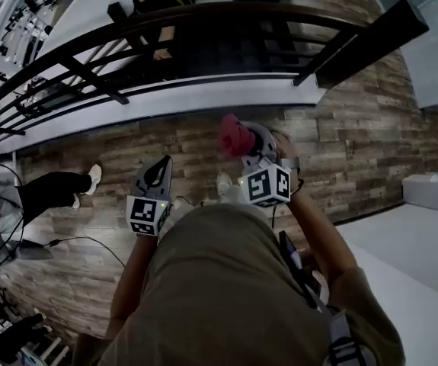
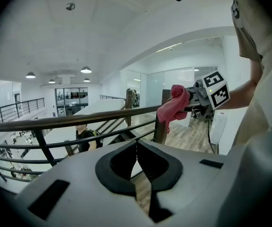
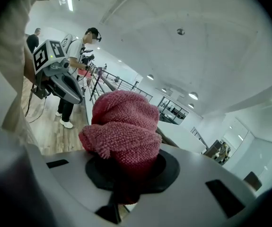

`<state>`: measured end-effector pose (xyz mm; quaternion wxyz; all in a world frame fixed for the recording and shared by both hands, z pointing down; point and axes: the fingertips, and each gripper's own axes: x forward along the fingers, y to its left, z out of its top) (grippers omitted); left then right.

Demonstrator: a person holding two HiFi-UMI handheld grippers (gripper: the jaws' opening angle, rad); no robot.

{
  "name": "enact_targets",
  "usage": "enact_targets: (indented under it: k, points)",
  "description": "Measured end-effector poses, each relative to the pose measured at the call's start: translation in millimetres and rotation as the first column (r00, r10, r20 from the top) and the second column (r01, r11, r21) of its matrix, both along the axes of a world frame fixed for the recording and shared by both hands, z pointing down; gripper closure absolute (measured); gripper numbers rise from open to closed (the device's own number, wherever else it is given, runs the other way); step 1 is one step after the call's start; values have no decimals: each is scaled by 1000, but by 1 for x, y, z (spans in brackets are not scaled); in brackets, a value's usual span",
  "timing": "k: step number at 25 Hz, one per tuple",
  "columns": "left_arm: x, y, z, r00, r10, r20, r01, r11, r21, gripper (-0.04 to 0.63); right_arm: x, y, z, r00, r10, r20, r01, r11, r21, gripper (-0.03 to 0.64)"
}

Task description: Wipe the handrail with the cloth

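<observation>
right gripper [image 1: 250, 149] clamped on the pink cloth [image 3: 124, 126]: the wad is bunched and bulges past the jaws, only its lower part pinched; left gripper [image 2: 136, 148] clenched on nothing, jaws meeting, held just beside the right one. cloth hangs in the air on the near side of the handrail [image 1: 226, 8], no contact visible in any view, so wiping looks not started. risks from here: 1) small pinch on a fat wad, so drag along the rail could tug it free; beyond the rail is an open drop with a person [image 1: 158, 6] below, so a lost cloth likely goes over. 2) wad is lopsided, so pressed off-centre the hard jaw tips may meet the rail instead of fabric and scrape rather than wipe. 3) dark post [image 2: 160, 132] under the rail sits close to the cloth, so loose fabric could snag there. 4) cable [image 1: 74, 239] on the wood floor [image 1: 356, 151] near the feet, plus a second person [image 1: 51, 187] to the left: trip or bump hazard if the wipe runs that way. left gripper is closed, so no quick catch
</observation>
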<state>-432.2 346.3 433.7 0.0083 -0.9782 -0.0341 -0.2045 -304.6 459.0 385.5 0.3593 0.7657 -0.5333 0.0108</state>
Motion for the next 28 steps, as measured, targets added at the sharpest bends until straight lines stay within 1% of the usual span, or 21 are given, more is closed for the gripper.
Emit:
enact_targets:
  k: [2, 4, 6, 8, 10, 12, 15, 18, 21, 24, 28]
  points:
    - [-15, -15, -1, 1000, 7, 5, -7, 1000, 4, 577, -20, -14, -3, 999, -5, -33, 5, 1000, -3, 560]
    - [-33, -36, -12, 1000, 11, 3, -11, 1000, 26, 577, -43, -37, -13, 998, -28, -56, 28, 1000, -1, 560]
    - [-55, -54, -27, 1000, 5, -20, -4, 998, 59, 577, -69, -60, -22, 996, -58, -68, 58, 998, 1, 560]
    - [-81, -63, -37, 999, 3, -50, 1, 997, 76, 577, -97, -77, -28, 994, -81, -78, 81, 997, -2, 560]
    - [-109, -66, -42, 998, 15, -61, -10, 997, 75, 577, -127, -84, -31, 995, -80, -66, 79, 997, -10, 560]
    - [-137, -66, -38, 998, 29, -54, -26, 998, 62, 577, -155, -85, -32, 997, -60, -40, 60, 998, -21, 560]
    - [-161, -58, -33, 997, 61, -55, -58, 997, 43, 577, -181, -79, -30, 999, -29, -22, 28, 998, -49, 560]
    - [-174, -42, -24, 992, 121, -46, -120, 992, 32, 577, -193, -70, -27, 1000, 1, -18, -2, 997, -73, 560]
    - [-178, -29, -10, 983, 182, -21, -182, 983, 27, 577, -195, -61, -20, 1000, 28, -9, -29, 997, -78, 560]
    - [-169, -26, -9, 982, 188, -15, -187, 981, 48, 577, -186, -49, -17, 999, 39, 1, -39, 997, -62, 560]
    - [-144, -11, -25, 985, 173, -10, -171, 981, 88, 577, -166, -30, -28, 999, 38, 14, -37, 999, -17, 560]
